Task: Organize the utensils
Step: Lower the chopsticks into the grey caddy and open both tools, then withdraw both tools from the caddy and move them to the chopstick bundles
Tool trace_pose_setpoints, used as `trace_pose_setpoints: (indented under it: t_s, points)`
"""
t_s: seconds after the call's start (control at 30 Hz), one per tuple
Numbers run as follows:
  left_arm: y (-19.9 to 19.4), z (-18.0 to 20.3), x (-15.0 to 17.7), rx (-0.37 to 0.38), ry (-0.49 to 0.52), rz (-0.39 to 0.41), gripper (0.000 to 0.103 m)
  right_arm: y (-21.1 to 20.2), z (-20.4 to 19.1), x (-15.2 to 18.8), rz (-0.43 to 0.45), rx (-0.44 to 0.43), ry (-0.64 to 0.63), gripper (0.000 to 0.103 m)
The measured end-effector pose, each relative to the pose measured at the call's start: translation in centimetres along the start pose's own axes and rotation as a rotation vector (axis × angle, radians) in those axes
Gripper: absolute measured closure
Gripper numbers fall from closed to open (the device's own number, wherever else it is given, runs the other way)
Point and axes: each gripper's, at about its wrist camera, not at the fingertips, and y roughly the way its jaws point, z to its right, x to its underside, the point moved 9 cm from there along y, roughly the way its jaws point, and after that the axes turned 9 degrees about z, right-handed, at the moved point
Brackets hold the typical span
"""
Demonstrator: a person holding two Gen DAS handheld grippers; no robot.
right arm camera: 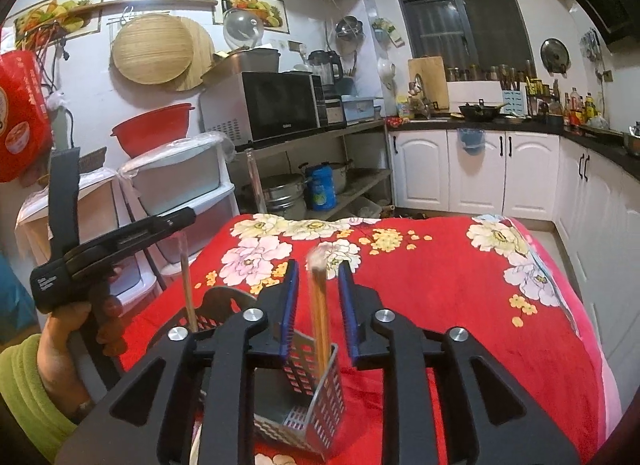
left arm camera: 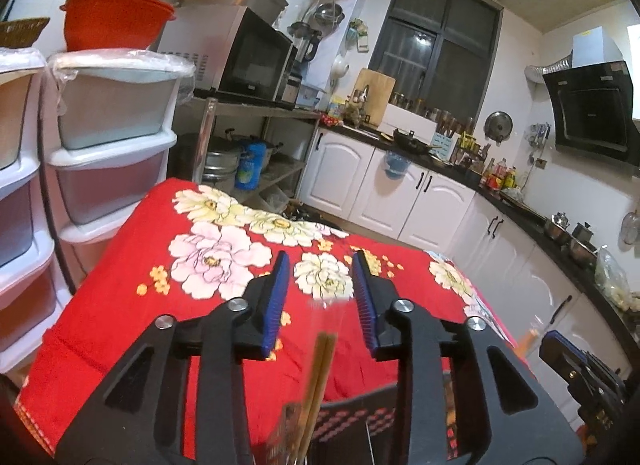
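Left gripper [left arm camera: 322,297] spread wide over the red flowered tablecloth [left arm camera: 120,321], nothing pinched between the blue pads. Blurry chopsticks [left arm camera: 320,369] poking up at 6 o'clock below the gap, not touching either pad, next to a black perforated basket [left arm camera: 356,405].

Right gripper [right arm camera: 318,291] also gaping, gripping nothing. More chopsticks [right arm camera: 320,317] standing nearly upright in the gap, bottoms down in a metal perforated holder [right arm camera: 324,397] at 6 o'clock. Over at 9 o'clock, the other gripper seen from the side, held in a hand [right arm camera: 76,325], one more stick [right arm camera: 188,297] in the black basket.
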Motion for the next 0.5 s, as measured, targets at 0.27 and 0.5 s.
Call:
trace_pose_setpoints:
  t_s: [0.27,0.5]
  points:
    - [-1.8,0.0,1.1,0.013,-0.007,-0.054,0.063,-1.1,0.1,1.0,-0.029,0.006,0.004,0.066]
    - [-3.8,0.0,2.2,0.029,-0.029,-0.107,0.052,-2.3,-0.1,1.8,-0.046,0.011,-0.005,0.058]
